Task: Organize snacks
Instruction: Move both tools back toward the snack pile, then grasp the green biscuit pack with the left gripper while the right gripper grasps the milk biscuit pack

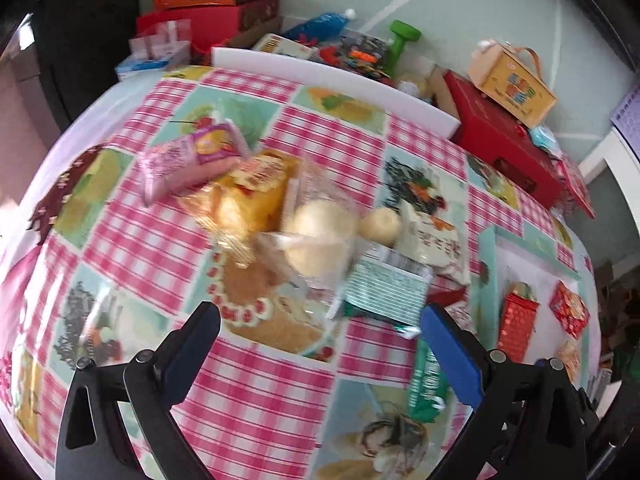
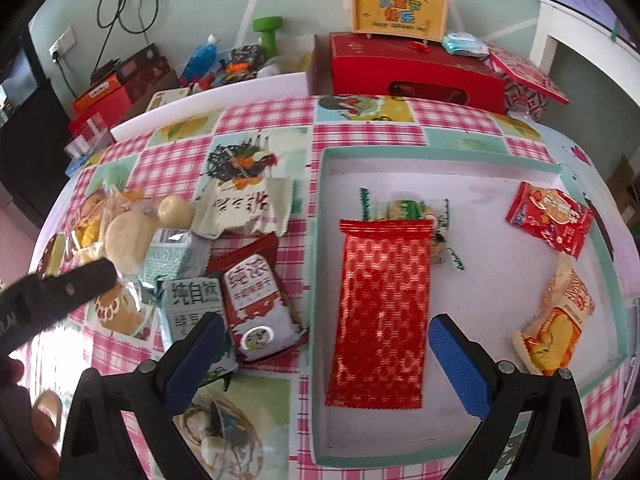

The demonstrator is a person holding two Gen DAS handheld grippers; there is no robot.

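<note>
A pile of loose snacks lies on the checked tablecloth: a pink packet, a yellow cake pack, round pale buns in clear wrap and green-white packets. My left gripper hangs open just short of the buns, holding nothing. In the right wrist view a shallow mint-rimmed tray holds a long red patterned packet, a small red packet, an orange-cream packet and a green-wrapped snack. My right gripper is open above the tray's near left part, over the long red packet.
Red gift boxes, a yellow carry box, a green dumbbell and a blue bottle crowd the back behind a white foam strip. The left gripper's dark finger reaches in over the snack pile in the right wrist view.
</note>
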